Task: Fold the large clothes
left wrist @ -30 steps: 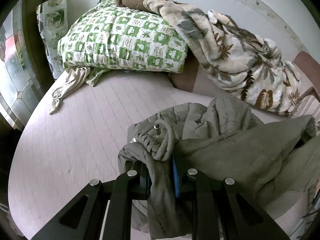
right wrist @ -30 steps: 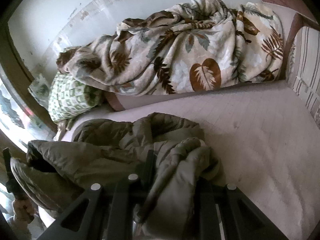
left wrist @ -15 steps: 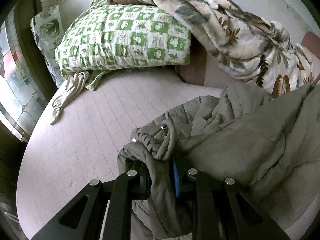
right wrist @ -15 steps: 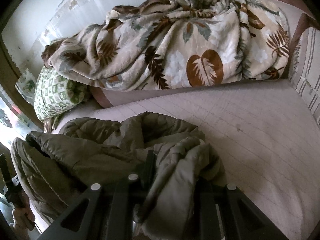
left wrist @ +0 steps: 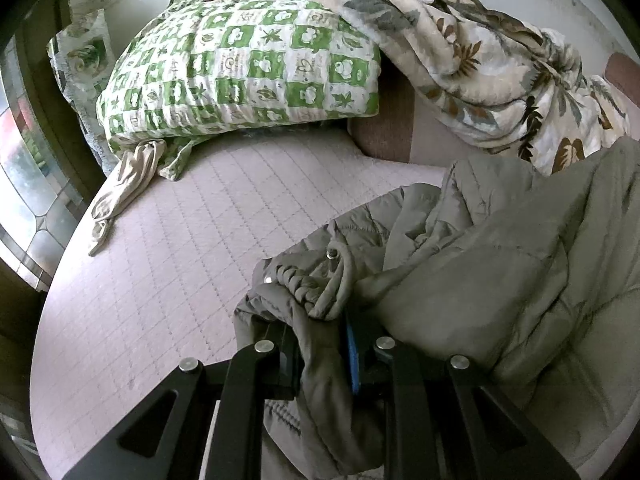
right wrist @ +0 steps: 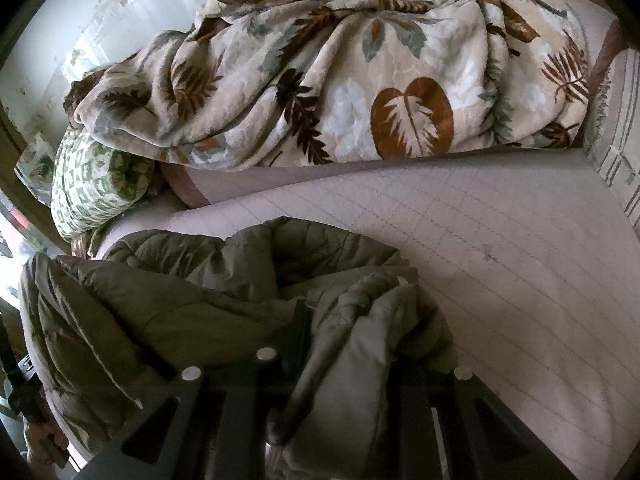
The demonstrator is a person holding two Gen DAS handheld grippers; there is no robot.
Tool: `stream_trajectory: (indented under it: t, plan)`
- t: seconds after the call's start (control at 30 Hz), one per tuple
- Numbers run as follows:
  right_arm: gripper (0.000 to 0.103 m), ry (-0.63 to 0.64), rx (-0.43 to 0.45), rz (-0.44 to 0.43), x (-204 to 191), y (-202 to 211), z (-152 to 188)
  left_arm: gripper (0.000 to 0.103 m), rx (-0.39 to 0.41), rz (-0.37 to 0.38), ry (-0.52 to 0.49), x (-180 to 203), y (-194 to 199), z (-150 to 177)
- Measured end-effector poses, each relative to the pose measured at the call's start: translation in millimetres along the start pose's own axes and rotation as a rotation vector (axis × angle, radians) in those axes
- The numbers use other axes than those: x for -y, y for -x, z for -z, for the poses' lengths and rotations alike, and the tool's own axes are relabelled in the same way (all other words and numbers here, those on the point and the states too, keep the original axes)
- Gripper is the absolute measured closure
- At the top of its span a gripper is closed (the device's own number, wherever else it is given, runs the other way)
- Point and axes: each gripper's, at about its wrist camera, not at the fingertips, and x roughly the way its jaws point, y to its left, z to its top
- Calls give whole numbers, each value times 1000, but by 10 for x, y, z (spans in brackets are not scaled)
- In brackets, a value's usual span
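An olive quilted jacket [left wrist: 500, 280] lies bunched on the bed [left wrist: 180, 240], a fold pinched in the left gripper [left wrist: 324, 354] and another clamped in the right gripper [right wrist: 352, 344]. Behind it sit a green checked pillow [left wrist: 240, 72] and leaf-print blanket [right wrist: 340, 80].

An olive-green jacket [left wrist: 500, 280], a green-and-white checked pillow [left wrist: 240, 76], a cream blanket [right wrist: 340, 88] with brown leaves, a pale pink quilted mattress [right wrist: 500, 240].

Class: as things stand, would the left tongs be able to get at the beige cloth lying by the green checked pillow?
Probably not yet. The left tongs are shut on the olive jacket; the bed between them and the beige cloth lies bare, so only the grip blocks them.
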Motion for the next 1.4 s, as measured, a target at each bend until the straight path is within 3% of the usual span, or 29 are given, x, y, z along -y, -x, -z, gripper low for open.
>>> stream_trajectory:
  t: [0.5,1.03,1.23,1.4]
  plan:
    - [85,-11,-37,-1,34,-243,-74,84,-12,5,-9,17,-209,-29]
    - [86,-92,-187,27,181,-1017,-225,81,-189,93,76,-51,-1002,-251]
    - [84,-129,-149,12,212,-1021,-194,81,-179,87,71,-37,-1012,-235]
    - [75,-279,-61,-108,410,-793,-116,82,-165,152,159,-164,-830,-220]
